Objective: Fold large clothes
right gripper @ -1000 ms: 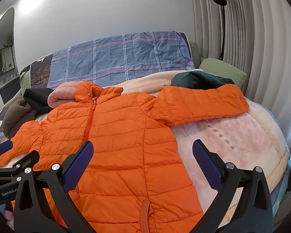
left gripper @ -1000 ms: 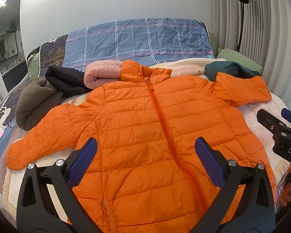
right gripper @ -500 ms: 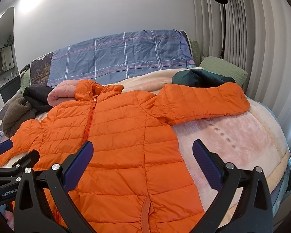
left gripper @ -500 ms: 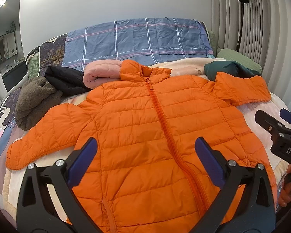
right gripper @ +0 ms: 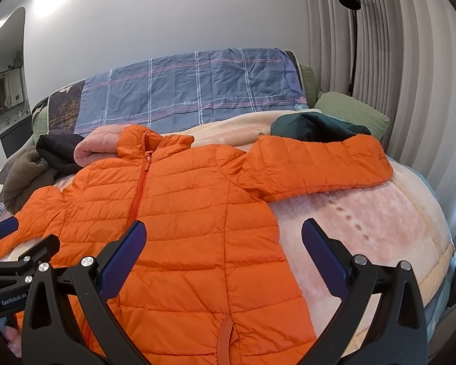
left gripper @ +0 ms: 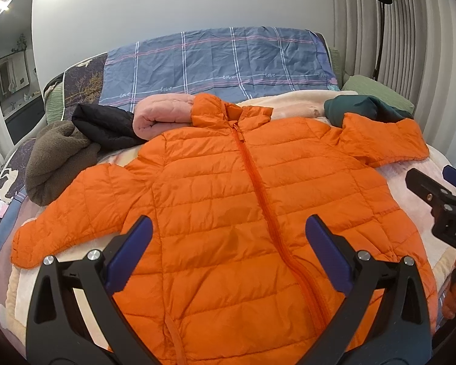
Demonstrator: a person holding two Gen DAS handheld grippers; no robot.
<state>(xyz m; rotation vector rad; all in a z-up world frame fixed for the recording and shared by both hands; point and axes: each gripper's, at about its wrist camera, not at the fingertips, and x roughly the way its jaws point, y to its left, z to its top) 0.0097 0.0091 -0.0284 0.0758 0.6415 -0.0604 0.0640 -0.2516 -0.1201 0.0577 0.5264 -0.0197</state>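
An orange puffer jacket lies flat and zipped, front up, on the bed, sleeves spread to both sides; it also shows in the right wrist view. My left gripper is open and empty, above the jacket's lower front. My right gripper is open and empty, above the jacket's lower right side and the blanket. The right gripper shows at the right edge of the left wrist view. The left gripper shows at the left edge of the right wrist view.
A pink blanket covers the bed. Behind the jacket lie a pink folded garment, a black one, a brown fleece and a dark green one. A plaid cover, green pillow and floor lamp stand behind.
Both grippers have shifted only slightly over the jacket; the jaws stay open. The jacket has not moved.
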